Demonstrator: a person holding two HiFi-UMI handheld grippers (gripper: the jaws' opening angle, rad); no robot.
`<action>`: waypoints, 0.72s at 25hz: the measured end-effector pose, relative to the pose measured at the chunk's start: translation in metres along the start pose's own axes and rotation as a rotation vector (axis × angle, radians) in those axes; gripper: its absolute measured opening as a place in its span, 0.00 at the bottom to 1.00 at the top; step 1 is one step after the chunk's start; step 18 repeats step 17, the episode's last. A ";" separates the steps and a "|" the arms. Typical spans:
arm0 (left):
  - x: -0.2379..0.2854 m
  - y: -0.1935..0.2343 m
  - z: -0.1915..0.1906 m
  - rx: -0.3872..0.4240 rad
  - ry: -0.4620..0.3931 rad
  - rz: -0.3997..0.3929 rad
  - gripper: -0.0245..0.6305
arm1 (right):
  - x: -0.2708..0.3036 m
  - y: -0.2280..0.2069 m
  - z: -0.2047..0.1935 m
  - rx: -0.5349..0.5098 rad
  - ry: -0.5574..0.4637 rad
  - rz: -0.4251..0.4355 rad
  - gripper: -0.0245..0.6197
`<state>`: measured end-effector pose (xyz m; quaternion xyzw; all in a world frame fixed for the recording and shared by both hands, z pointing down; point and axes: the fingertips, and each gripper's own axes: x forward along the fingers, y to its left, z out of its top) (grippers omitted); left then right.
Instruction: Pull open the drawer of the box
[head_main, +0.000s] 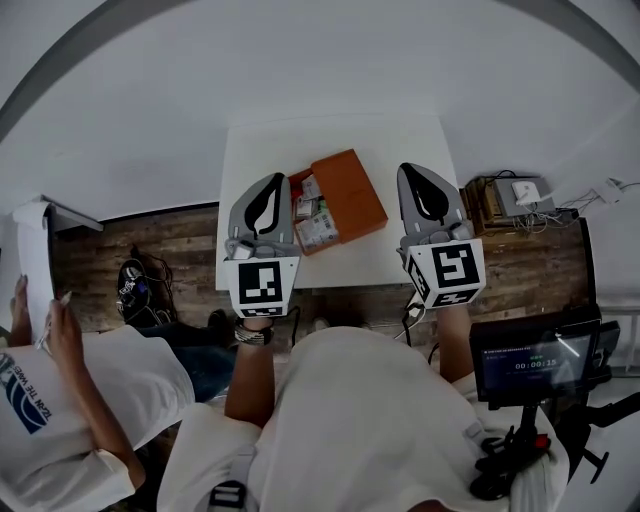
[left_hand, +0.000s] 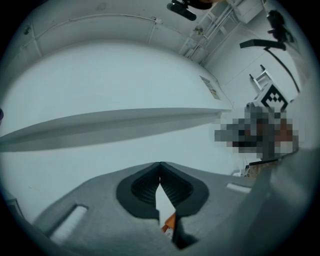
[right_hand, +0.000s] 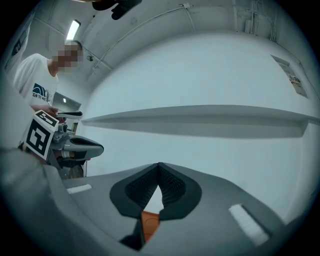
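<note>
At the left, off the table, a seated bystander (head_main: 60, 400) holds a sheet of paper. The left gripper (head_main: 272, 182) hovers over the near-left part of the white table (head_main: 400, 140), its jaws pressed together on nothing. Its own view looks out at bare wall.

The orange box (head_main: 352, 190) lies flat about mid-table between the two grippers, touched by neither. It sits askew to the table's edges, its long axis running roughly far to near and leaning toward the near-right corner. Its drawer (head_main: 296, 184) points toward the left edge. It already appears slid out, with small packets (head_main: 317, 230) exposed inside.

The right gripper (head_main: 410, 172) hangs near the table's right edge, jaws likewise closed and empty. A monitor (head_main: 535, 362) stands further right.

Judging from this, another pull could draw the drawer clear of its sleeve and spill the packets. With no gripper bracing the light box, a tug might also drag it toward the near edge.
</note>
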<state>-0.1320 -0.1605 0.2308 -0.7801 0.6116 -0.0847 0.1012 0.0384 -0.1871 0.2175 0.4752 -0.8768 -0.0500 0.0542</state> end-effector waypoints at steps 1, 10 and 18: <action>-0.001 -0.002 0.000 0.002 0.001 -0.002 0.05 | -0.001 0.000 0.001 -0.001 -0.002 0.001 0.04; 0.000 -0.007 0.002 0.004 -0.004 -0.006 0.05 | 0.001 0.002 -0.003 -0.007 0.017 0.013 0.04; -0.007 -0.012 0.003 0.001 -0.001 -0.013 0.05 | -0.006 0.005 -0.006 -0.009 0.032 0.015 0.04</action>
